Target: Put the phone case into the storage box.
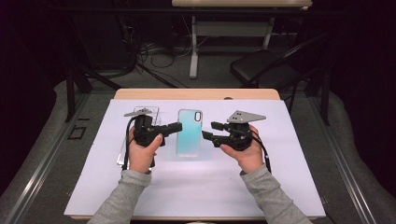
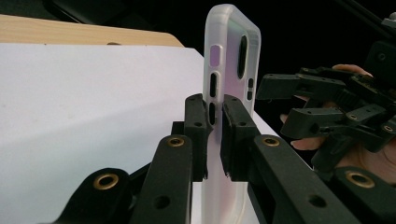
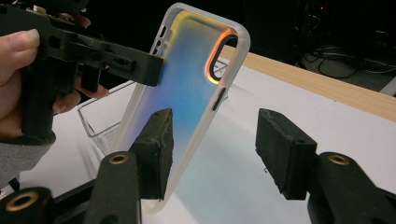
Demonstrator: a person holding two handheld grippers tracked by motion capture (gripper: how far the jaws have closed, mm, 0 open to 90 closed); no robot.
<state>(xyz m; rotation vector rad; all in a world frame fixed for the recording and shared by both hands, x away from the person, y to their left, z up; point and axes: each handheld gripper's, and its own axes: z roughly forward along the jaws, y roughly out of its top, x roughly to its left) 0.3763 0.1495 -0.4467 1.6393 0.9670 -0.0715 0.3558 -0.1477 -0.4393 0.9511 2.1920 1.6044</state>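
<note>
phone case (image 1: 189, 132) is held clear of the white table sheet (image 1: 93, 186), pinched on one long edge by the left gripper (image 2: 214, 135). right gripper (image 3: 212, 149) is spread around the opposite edge, not yet clamped. handover step judged; closure needed next.

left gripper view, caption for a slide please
Left gripper pinches the edge of a phone case, right gripper close by.

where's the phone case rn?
In the high view, the phone case sits mid-table between the two tongs, over the white sheet. The left tongs clamp its left edge; the right tongs are open at its right edge.
</note>
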